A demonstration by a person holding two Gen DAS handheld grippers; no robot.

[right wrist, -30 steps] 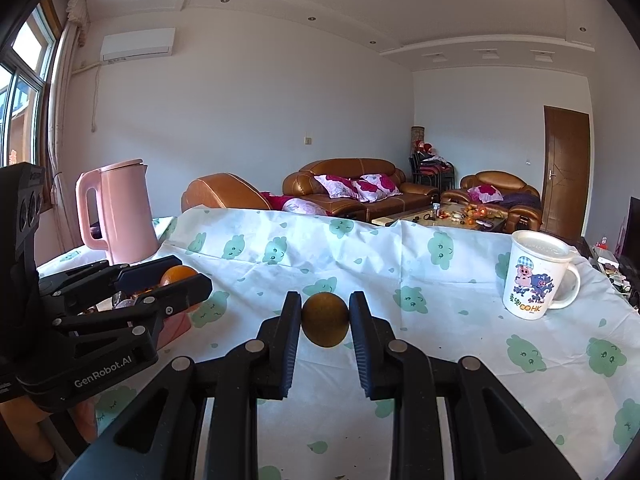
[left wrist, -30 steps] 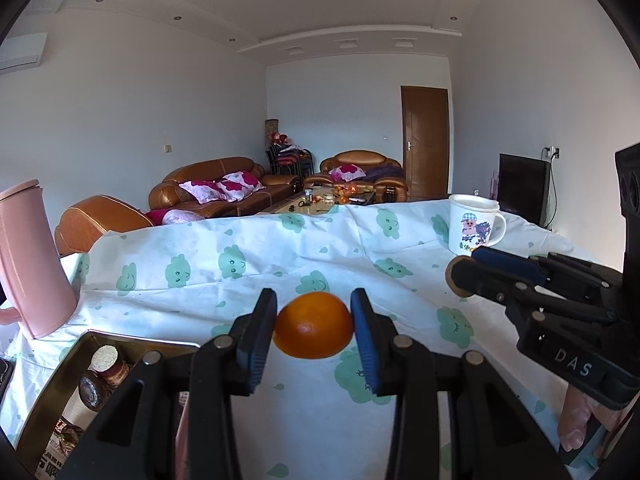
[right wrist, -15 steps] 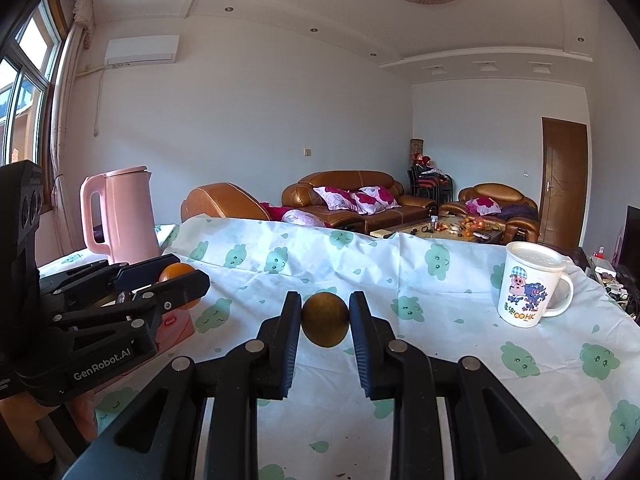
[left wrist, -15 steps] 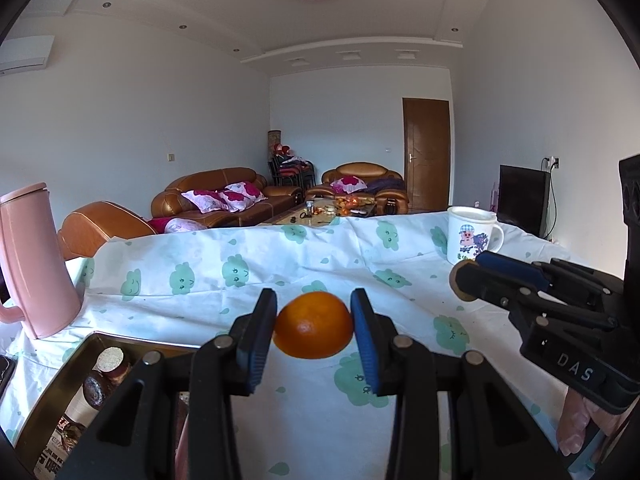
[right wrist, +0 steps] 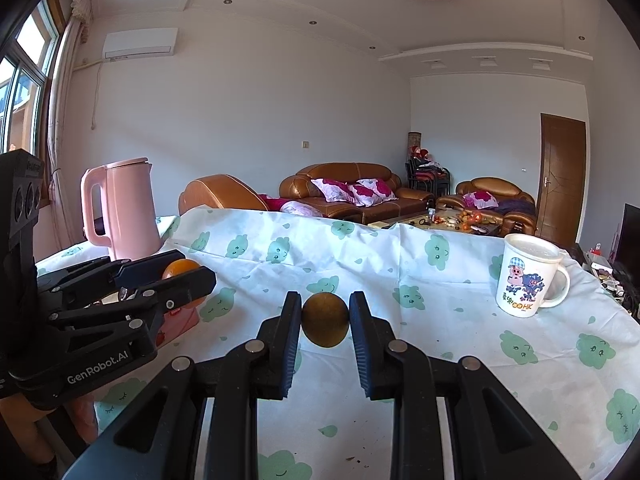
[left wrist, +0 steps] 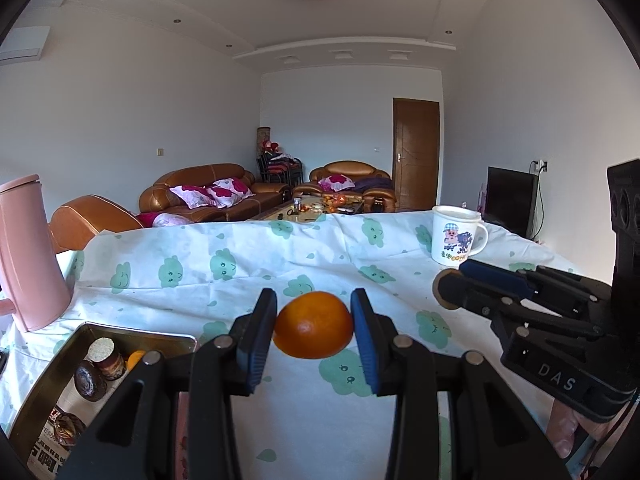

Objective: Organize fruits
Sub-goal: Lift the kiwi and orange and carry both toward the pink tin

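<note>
Orange (left wrist: 313, 330) sits pinched between the blue pads of the left gripper (left wrist: 313, 332), held in air above the tablecloth (left wrist: 248, 264), not touching it. Small brownish-green fruit (right wrist: 325, 314) likewise clamped in the right gripper (right wrist: 325, 316), also clear of the cloth. Both grips look centred, pads on opposite flanks of each fruit.

Metal tin (left wrist: 188, 338) lies near the table's front-left corner, just left of and below the left gripper; inside: a capped jar (left wrist: 106, 354), dark round items, 1 orange piece (left wrist: 135, 359) partly hidden. Whether the tin is the fruit's destination: cannot tell, likely.

Pink kettle (right wrist: 124, 208) stands by the left edge, behind the tin. Cartoon mug (right wrist: 528, 276) near the right edge, well apart from both fruits.

Judgement: carry phase, both fruits lifted, placement not yet done. To do well: keep squeeze steady, round skins may slip if the pads relax; move 1 gripper at a time, as the two grippers hang close side by side. Lower the orange into a free corner of the tin, avoid the jar, let go only once it rests.
</note>
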